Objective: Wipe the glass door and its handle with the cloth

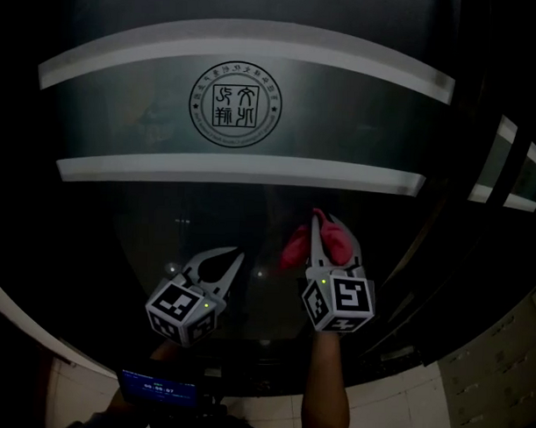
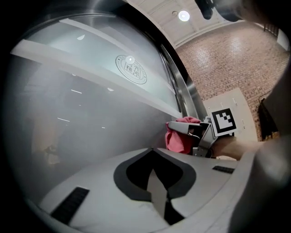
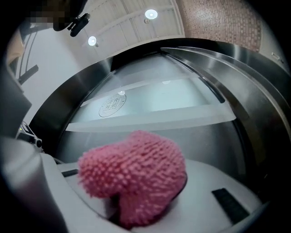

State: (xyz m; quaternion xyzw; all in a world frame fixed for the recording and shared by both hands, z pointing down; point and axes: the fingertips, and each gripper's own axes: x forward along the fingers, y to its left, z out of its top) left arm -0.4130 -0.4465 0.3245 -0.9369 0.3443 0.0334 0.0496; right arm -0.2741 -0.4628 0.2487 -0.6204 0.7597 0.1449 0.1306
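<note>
right gripper (image 1: 322,226) clamps pink cloth (image 3: 132,175) near glass door (image 1: 255,94).

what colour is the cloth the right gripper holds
Pink, with a nubby pile. The cloth shows best in the right gripper view.

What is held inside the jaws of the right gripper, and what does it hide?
A bunched pink cloth fills the right gripper, whose jaws are shut on it. The cloth covers the jaw tips, so whether it touches the glass door cannot be seen.
</note>
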